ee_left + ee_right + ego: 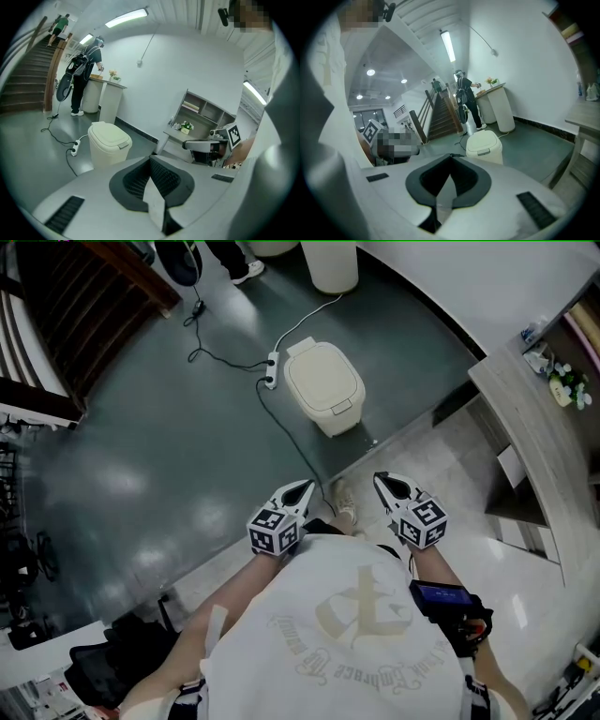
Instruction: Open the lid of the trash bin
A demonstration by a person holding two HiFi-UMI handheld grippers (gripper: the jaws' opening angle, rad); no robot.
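Observation:
A cream trash bin (323,385) with its lid down stands on the dark green floor ahead of me. It also shows as the bin (108,140) in the left gripper view and as the bin (483,143) in the right gripper view. My left gripper (305,487) and right gripper (381,480) are held side by side at waist height, well short of the bin and pointing toward it. Both the left gripper (151,158) and the right gripper (451,156) have their jaws closed tip to tip, with nothing between them.
A white power strip (272,368) and its black cable (291,442) lie on the floor left of the bin. A wooden shelf unit (539,432) runs along the right, stairs (84,306) rise at the far left, and a person (86,70) stands by a white counter.

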